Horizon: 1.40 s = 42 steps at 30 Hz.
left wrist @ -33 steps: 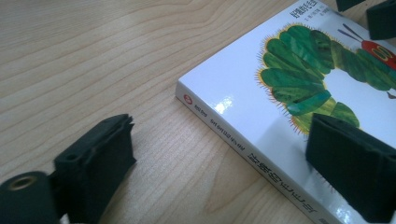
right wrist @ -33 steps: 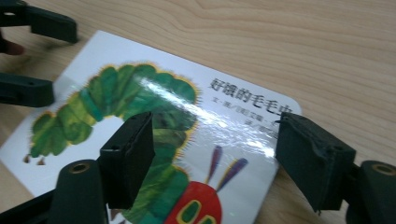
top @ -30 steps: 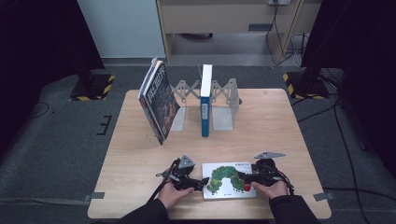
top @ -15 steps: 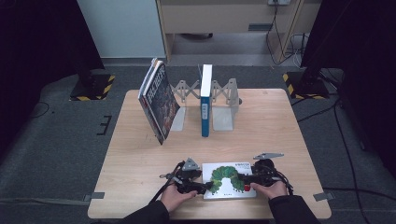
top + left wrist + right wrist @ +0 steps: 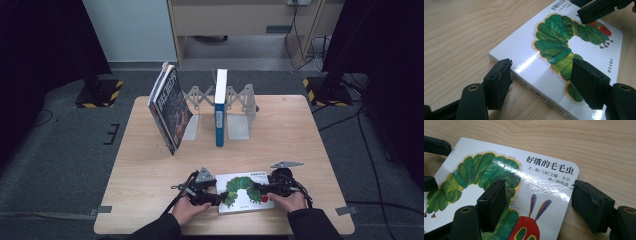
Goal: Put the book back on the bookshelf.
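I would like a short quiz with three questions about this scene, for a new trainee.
1. True or false: the caterpillar book lies flat on the table.
2. How do the jaws of the left gripper stand? A) open, one jaw beside the book's edge and one over its cover B) shut on the book C) shut on nothing
3. Fill in: the blue book stands upright between two metal ______.

Key
1. True.
2. A. The right gripper is open too, astride the book's corner.
3. Bookends.
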Available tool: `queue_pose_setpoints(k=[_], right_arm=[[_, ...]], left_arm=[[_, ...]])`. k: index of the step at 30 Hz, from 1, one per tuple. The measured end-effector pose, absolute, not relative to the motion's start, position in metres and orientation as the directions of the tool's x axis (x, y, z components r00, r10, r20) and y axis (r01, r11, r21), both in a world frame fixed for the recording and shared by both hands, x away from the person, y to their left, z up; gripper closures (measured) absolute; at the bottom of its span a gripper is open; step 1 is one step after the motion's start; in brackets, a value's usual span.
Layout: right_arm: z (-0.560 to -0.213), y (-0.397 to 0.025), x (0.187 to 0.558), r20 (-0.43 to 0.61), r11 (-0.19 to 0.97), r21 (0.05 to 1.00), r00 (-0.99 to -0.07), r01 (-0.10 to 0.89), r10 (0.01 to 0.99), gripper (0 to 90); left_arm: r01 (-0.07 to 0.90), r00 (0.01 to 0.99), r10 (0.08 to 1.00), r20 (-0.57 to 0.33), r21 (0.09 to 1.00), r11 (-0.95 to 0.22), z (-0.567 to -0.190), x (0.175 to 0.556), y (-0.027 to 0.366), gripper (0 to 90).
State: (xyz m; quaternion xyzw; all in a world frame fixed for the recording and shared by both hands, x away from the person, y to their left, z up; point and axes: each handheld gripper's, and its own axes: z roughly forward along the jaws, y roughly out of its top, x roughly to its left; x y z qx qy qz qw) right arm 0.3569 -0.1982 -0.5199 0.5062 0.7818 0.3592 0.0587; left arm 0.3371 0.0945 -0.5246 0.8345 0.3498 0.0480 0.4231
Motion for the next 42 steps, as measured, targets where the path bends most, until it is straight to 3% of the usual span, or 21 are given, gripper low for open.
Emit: queue_pose_setpoints(k=[5,15,31,38,42], right_arm=[[-0.52,-0.199,0.36,0.269,0.227,0.624,-0.478,0.748,0.836,31.4],[-0.52,-0.197,0.354,0.241,0.258,0.624,-0.496,0.737,0.834,28.7],[-0.519,-0.195,0.36,0.255,0.226,0.622,-0.466,0.75,0.847,34.7],[-0.52,-0.194,0.363,0.265,0.225,0.627,-0.476,0.746,0.839,37.7],[-0.521,-0.193,0.361,0.262,0.231,0.632,-0.485,0.74,0.835,32.9]], left_arm=[[0.55,0.74,0.636,-0.218,0.741,-0.386,-0.525,0.338,0.095,34.9],[0.602,0.696,0.672,-0.254,0.717,-0.352,-0.53,0.332,0.092,28.2],[0.58,0.721,0.638,-0.272,0.741,-0.339,-0.529,0.345,0.102,30.6],[0.564,0.722,0.649,-0.237,0.746,-0.355,-0.528,0.351,0.105,31.4],[0.561,0.722,0.655,-0.224,0.744,-0.364,-0.527,0.348,0.103,30.9]])
